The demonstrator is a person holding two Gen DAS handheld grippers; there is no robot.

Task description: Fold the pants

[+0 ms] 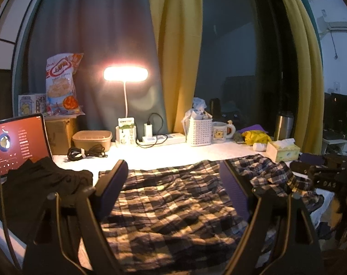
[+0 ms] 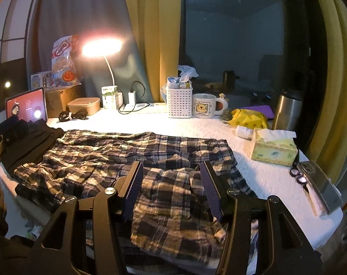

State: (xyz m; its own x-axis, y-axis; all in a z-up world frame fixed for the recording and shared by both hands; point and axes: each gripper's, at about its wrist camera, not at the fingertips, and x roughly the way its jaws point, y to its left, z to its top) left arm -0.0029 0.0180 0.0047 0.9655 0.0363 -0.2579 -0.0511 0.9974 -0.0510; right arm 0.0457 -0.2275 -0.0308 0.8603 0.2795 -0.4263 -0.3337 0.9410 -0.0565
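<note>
Plaid pants (image 1: 173, 201) lie spread across the white table cover, dark blue and cream checks, wrinkled. They also show in the right wrist view (image 2: 127, 153), with the right end folded over on itself. My left gripper (image 1: 173, 167) is open above the pants' left part, empty. My right gripper (image 2: 172, 167) is open above the folded right end, empty. The right gripper's body shows at the right edge of the left wrist view (image 1: 320, 174).
A black garment (image 1: 35, 188) lies at the left by a lit tablet (image 1: 17, 142). At the back stand a lamp (image 1: 125, 73), a white basket (image 2: 179, 100), a mug (image 2: 204, 108), a tissue box (image 2: 274, 149) and a steel flask (image 2: 286, 112). A phone (image 2: 318, 183) lies at right.
</note>
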